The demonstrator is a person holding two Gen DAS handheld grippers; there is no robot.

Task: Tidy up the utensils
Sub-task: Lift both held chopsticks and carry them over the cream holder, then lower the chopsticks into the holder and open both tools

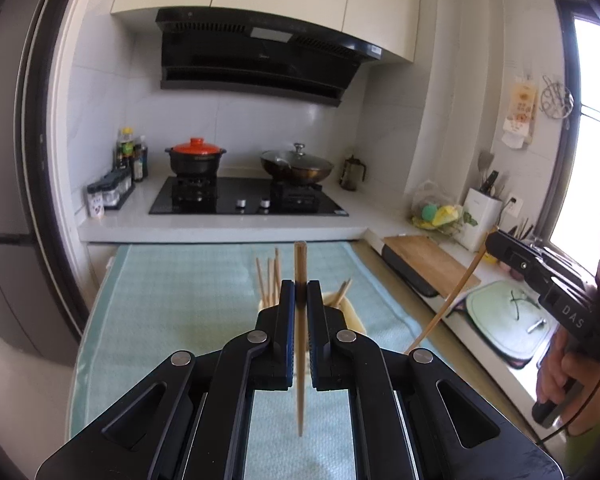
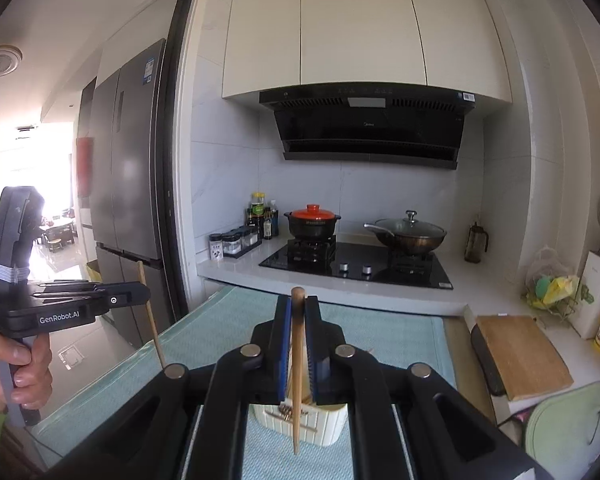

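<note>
The left tongs (image 1: 301,292) are seen pinching one wooden chopstick (image 1: 300,344) near its upper end, the stick hanging almost upright with its thin tip over the pale green cloth (image 1: 172,288) that covers the bench (image 1: 220,229). The right tongs (image 2: 298,312) are likewise pressed onto a second chopstick (image 2: 297,380), held upright above a cream ribbed holder (image 2: 328,424). Most of that holder is hidden behind the tongs in both views; in the left wrist view only a sliver of it and the tops of several more chopsticks (image 1: 269,280) standing in it can be made out, near the middle of the cloth. What lies inside the holder cannot be told. The person's left hand (image 2: 16,368) and right hand (image 1: 560,372) are cut off at the picture edges. On the side of the left tool the writing "GenRobot.AI" is readable; on the right tool only the letters "DAS" are visible, the rest being cut off. A label on the fridge (image 2: 132,152) and a sticker on the hood (image 2: 364,124) are too small to read. At the far edge of the bench a black pot with an orange lid (image 2: 314,220) and a wok under a glass lid (image 2: 408,234) stand on the hob. A wooden cutting board (image 2: 520,356) lies along the right edge, and the plastic bag (image 2: 552,280) behind it holds things that are hard to make out.
</note>
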